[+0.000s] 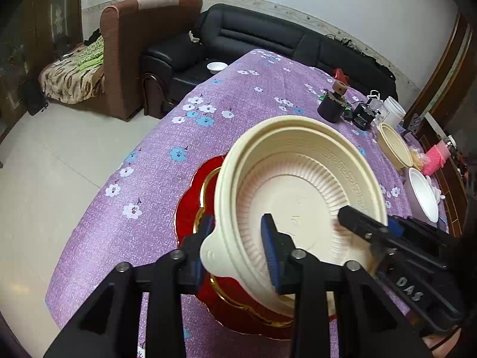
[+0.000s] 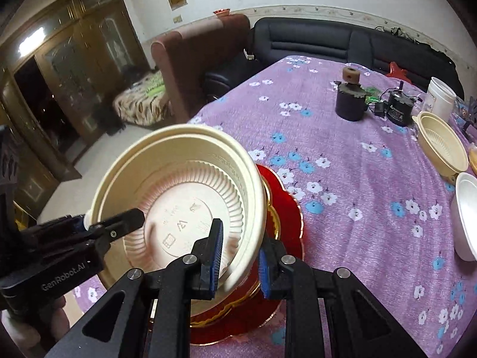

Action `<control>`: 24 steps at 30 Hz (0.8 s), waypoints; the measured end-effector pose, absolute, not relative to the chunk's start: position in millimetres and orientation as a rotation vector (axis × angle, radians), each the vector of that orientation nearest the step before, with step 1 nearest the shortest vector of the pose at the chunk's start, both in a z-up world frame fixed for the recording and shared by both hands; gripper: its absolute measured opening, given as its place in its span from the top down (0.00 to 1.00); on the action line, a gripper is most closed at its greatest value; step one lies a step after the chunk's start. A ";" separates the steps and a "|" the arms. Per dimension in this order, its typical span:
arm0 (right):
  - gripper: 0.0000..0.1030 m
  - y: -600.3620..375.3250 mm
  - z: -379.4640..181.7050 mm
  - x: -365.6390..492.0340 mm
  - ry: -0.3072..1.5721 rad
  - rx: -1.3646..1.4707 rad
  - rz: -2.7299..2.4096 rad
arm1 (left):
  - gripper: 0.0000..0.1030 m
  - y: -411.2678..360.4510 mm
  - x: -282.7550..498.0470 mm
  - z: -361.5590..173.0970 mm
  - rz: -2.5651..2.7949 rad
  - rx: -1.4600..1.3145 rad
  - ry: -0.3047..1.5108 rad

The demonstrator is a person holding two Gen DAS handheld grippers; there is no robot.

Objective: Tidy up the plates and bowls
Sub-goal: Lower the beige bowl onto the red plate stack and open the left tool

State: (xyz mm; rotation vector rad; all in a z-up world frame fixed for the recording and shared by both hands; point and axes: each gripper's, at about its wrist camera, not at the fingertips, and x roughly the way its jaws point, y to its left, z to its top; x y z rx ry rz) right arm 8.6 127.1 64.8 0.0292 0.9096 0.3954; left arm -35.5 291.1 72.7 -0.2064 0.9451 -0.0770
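Here I have both grippers on one cream-coloured ribbed plastic bowl (image 1: 301, 191), which hangs tilted above a red scalloped plate with a gold rim (image 1: 190, 208). My left gripper (image 1: 238, 238) is clamped on the bowl's rim where a small tab sticks out, one blue-padded finger inside the bowl and the other outside against its wall. My right gripper (image 2: 238, 253) straddles the opposite rim in the same way; its inner pad (image 2: 216, 253) lies against the inner wall, but a sliver of gap shows at the outer pad, so I cannot tell whether it is truly pinching. The rim looks doubled, so there may be two bowls nested together; I cannot say for sure.

The red plate lies flat on the purple flowered tablecloth (image 1: 232, 95), and I count one of it, though a gold edge inside its border could be a second plate.

Well apart on the far right side of the table I count two more bowls: one cream ribbed plastic bowl (image 2: 444, 149) of the same kind, and nearer to me one white smooth bowl (image 2: 468, 217). Beyond them stand a dark round pot (image 2: 350, 101) with a brown block on top, a black charger (image 2: 399, 110) and a white plastic tub (image 2: 441, 97). One more small white bowl (image 1: 216, 67) sits on the black leather sofa (image 1: 253, 35).
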 end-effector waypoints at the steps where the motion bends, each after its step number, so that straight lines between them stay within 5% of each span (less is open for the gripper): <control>1: 0.77 129.1 63.4 8.5 0.909 0.017 0.391 | 0.61 291.4 -37.3 73.5 -0.082 -0.205 0.938; 5: 0.72 134.4 59.0 7.1 0.902 -0.001 0.392 | 0.41 288.9 -48.9 78.8 -0.112 -0.205 0.901; 8: 0.67 142.0 59.3 0.5 0.871 -0.040 0.383 | 0.36 288.0 -56.8 83.3 -0.105 -0.204 0.878; 14: 0.34 146.8 66.8 -12.0 0.773 -0.082 0.365 | 0.32 299.9 -73.8 94.0 -0.070 -0.252 0.827; 17: 0.33 144.5 73.5 -18.6 0.723 -0.084 0.350 | 0.31 300.7 -85.5 100.3 -0.042 -0.245 0.798; 21: 0.33 128.1 89.5 -37.1 0.656 -0.033 0.334 | 0.17 292.3 -104.1 113.0 0.070 -0.168 0.722; 24: 0.25 109.3 99.6 -58.9 0.599 -0.021 0.298 | 0.15 278.3 -117.9 122.8 0.108 -0.123 0.665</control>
